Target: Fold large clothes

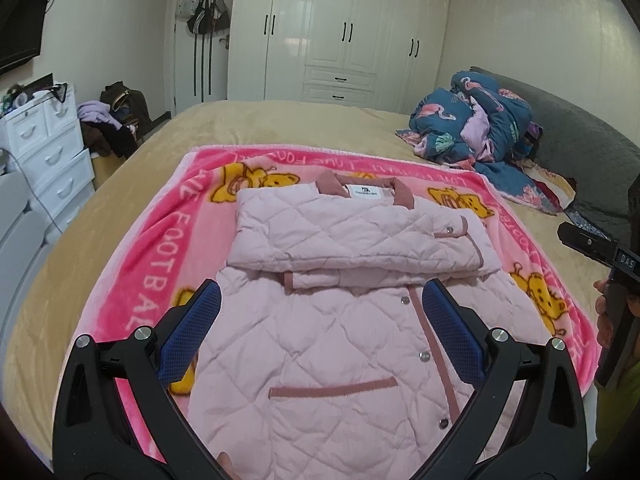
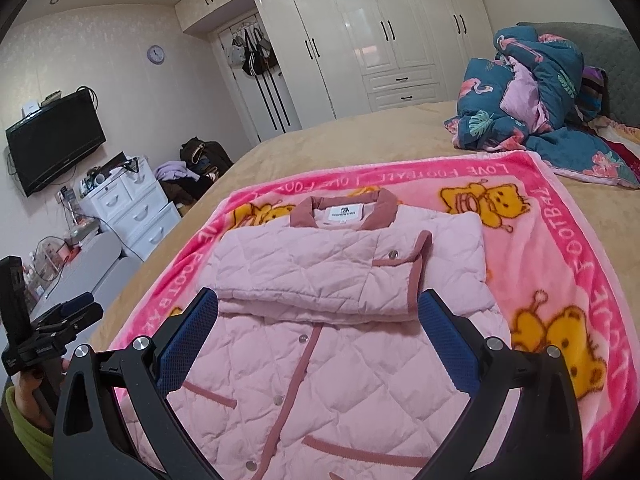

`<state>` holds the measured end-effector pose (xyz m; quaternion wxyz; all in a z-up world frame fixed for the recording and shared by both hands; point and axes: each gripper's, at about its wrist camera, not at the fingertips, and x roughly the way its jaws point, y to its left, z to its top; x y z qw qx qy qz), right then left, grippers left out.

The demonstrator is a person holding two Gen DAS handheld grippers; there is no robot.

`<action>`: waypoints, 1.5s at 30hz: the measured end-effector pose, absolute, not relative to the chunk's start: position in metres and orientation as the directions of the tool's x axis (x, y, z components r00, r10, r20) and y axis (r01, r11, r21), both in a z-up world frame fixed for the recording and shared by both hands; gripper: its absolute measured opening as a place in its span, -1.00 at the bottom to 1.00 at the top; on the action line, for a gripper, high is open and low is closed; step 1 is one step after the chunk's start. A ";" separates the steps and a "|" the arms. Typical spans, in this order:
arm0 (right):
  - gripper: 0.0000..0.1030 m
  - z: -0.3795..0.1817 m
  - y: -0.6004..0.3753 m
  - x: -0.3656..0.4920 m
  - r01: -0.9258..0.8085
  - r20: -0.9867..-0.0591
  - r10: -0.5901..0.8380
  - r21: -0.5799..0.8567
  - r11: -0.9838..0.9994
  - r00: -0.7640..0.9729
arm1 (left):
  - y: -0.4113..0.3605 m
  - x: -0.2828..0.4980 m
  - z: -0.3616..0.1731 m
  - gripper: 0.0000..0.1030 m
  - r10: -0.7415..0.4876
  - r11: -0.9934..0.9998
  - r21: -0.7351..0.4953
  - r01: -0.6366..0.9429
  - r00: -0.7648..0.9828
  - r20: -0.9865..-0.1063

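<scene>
A pale pink quilted jacket (image 1: 340,340) (image 2: 320,360) with dusty-rose trim lies front up on a pink cartoon blanket (image 1: 160,280) (image 2: 560,260), collar at the far end. Both sleeves (image 1: 352,236) (image 2: 320,268) are folded across its chest. My left gripper (image 1: 322,300) hovers open above the jacket's lower half, nothing between its blue pads (image 1: 192,332). My right gripper (image 2: 318,308) also stands open over the jacket's middle, empty. The right gripper's body (image 1: 592,246) shows at the left wrist view's right edge, the left gripper's body (image 2: 60,320) at the right wrist view's left edge.
The blanket lies on a tan bed (image 1: 280,120) (image 2: 360,132). A crumpled blue flamingo quilt (image 1: 472,128) (image 2: 540,108) is heaped by the grey headboard (image 1: 580,140). White drawers (image 1: 48,148) and a clothes pile (image 1: 116,120) stand left of the bed; wardrobes (image 1: 340,32) behind.
</scene>
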<state>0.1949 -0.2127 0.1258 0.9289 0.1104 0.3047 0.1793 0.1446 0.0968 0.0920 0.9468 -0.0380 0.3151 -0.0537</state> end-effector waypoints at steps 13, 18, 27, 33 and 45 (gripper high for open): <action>0.92 0.095 -0.209 0.177 -0.286 -0.597 0.410 0.296 0.912 0.690 | 0.093 0.123 0.065 0.84 -0.099 0.995 -0.078 0.063 0.751 -0.653; 0.92 0.085 -0.209 0.169 -0.288 -0.618 0.409 0.290 0.912 0.671 | 0.092 0.114 0.053 0.84 -0.080 0.997 -0.064 0.050 0.734 -0.674; 0.92 0.072 -0.216 0.156 -0.286 -0.644 0.407 0.290 0.913 0.648 | 0.097 0.105 0.036 0.84 -0.043 0.999 -0.049 0.012 0.701 -0.712; 0.92 0.071 -0.218 0.153 -0.287 -0.644 0.410 0.292 0.912 0.646 | 0.104 0.099 0.026 0.84 -0.029 0.998 -0.055 -0.017 0.679 -0.734; 0.92 0.066 -0.238 0.141 -0.264 -0.656 0.398 0.298 0.917 0.641 | 0.122 0.093 0.019 0.84 -0.033 0.993 -0.101 -0.066 0.653 -0.756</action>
